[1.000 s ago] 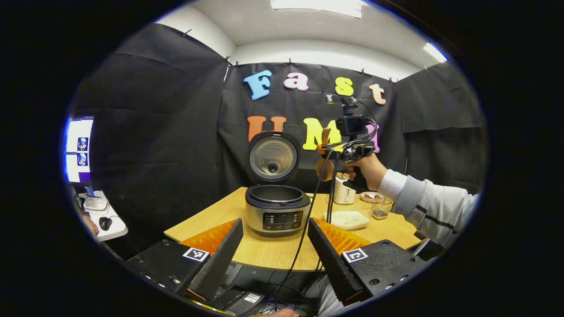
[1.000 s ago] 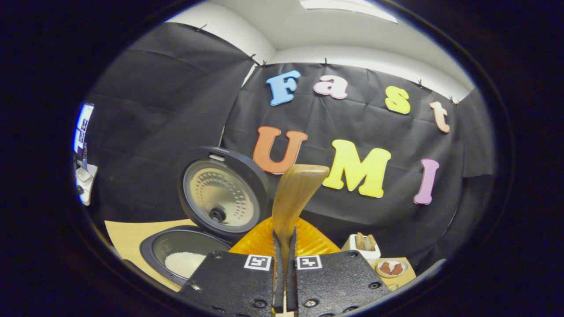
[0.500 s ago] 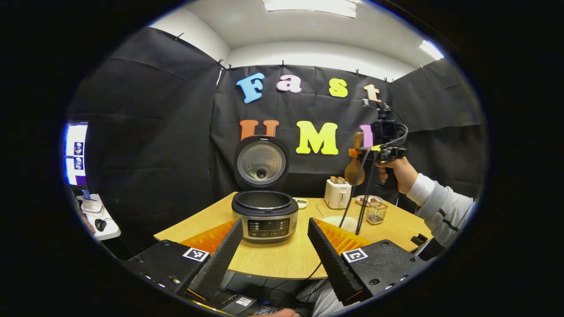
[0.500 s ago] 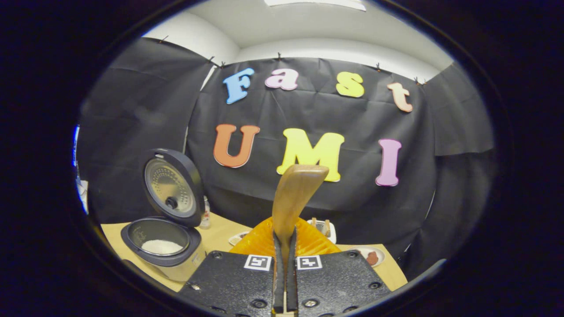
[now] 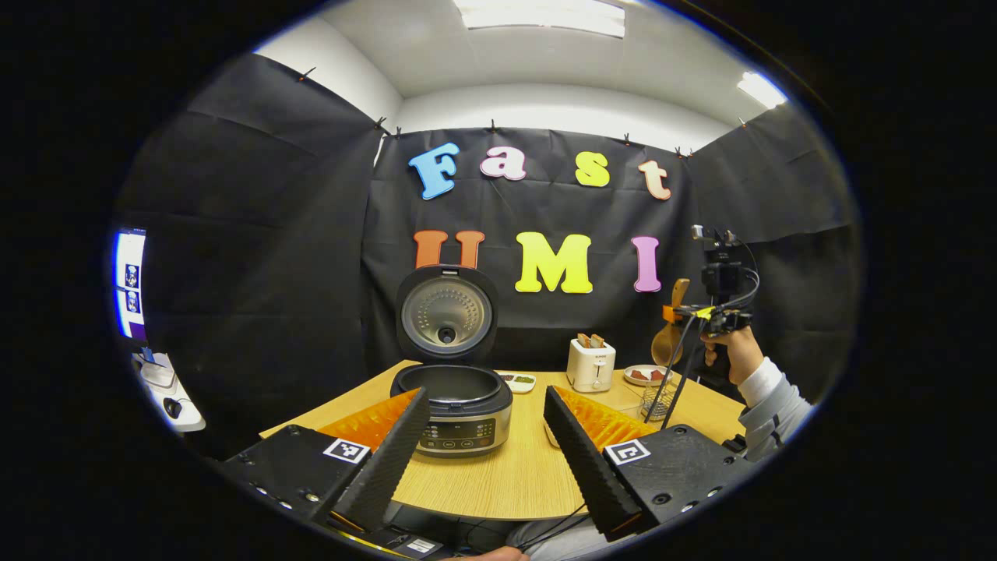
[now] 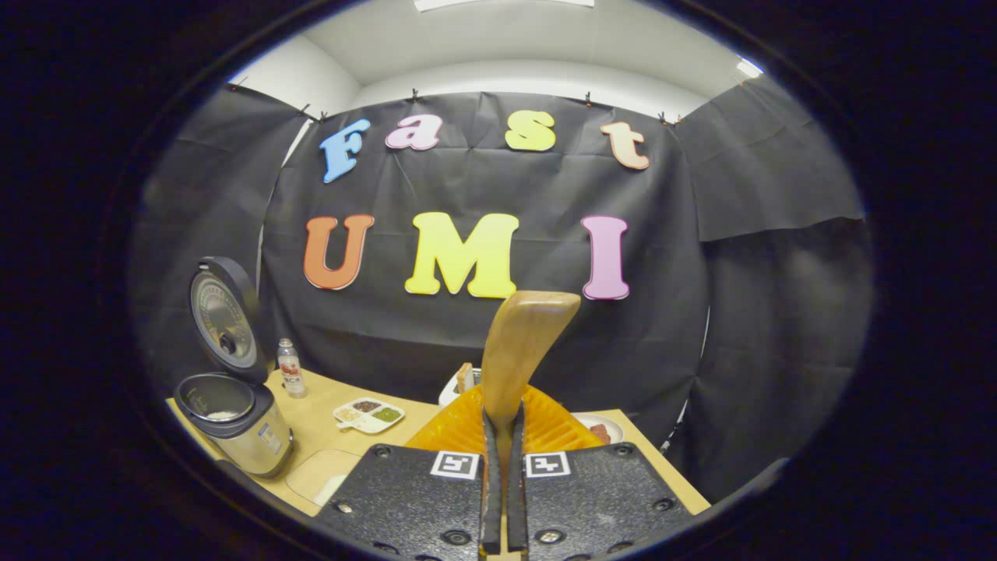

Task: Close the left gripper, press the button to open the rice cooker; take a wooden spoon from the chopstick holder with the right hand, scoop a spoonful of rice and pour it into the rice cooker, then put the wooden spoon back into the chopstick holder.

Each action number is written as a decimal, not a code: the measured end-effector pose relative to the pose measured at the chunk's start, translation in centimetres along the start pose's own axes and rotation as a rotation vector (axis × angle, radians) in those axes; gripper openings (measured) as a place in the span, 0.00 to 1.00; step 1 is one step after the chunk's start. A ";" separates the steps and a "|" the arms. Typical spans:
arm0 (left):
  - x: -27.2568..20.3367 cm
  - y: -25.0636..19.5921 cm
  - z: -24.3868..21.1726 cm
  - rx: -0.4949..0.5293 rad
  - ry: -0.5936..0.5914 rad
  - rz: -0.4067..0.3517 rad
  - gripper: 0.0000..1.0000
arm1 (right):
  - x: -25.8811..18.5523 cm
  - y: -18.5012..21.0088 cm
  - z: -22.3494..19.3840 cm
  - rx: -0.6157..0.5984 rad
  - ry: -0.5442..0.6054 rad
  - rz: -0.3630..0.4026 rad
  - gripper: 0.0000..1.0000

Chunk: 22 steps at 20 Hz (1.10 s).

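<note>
Since a second ago the right gripper (image 6: 502,499) has carried the wooden spoon (image 6: 520,351) away from the open rice cooker (image 5: 456,389), toward the desk's (image 5: 498,475) right end. Its jaws are clamped on the handle, long axis running up and forward between them, bowl hanging below. The wire chopstick holder (image 5: 658,399) sits below those jaws, so the right hand is nearer. The left gripper (image 5: 487,456) hangs back, jaws wide and empty.

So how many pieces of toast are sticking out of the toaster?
2. Both poke up side by side from the top of the white toaster, one slice on the left and the other slice on the right. More could be hidden inside.
</note>
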State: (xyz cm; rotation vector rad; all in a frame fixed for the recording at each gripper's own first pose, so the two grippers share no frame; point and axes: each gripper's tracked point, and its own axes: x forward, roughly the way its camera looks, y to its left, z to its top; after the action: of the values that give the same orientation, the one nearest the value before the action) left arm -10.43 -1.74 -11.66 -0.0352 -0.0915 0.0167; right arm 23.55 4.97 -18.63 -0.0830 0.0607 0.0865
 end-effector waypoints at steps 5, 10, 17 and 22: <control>2.1 1.1 0.3 -0.009 0.010 0.023 0.94 | 0.4 -1.8 -1.6 0.040 0.016 -0.020 0.10; 4.4 2.0 0.4 0.006 0.034 0.054 0.94 | 1.7 -3.5 -2.8 0.039 0.005 -0.054 0.11; 8.2 1.3 0.6 -0.033 0.029 0.059 0.94 | 4.5 -5.2 -6.5 0.088 0.050 -0.043 0.12; 9.9 1.4 -0.4 -0.047 0.062 0.080 0.95 | 5.5 -6.7 -8.0 0.134 0.073 -0.051 0.40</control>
State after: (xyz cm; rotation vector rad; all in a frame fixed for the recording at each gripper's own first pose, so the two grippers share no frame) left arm -0.53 -0.19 -11.17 -0.0866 -0.0284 0.0931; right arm 29.12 -1.90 -26.38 0.0463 0.1368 0.0285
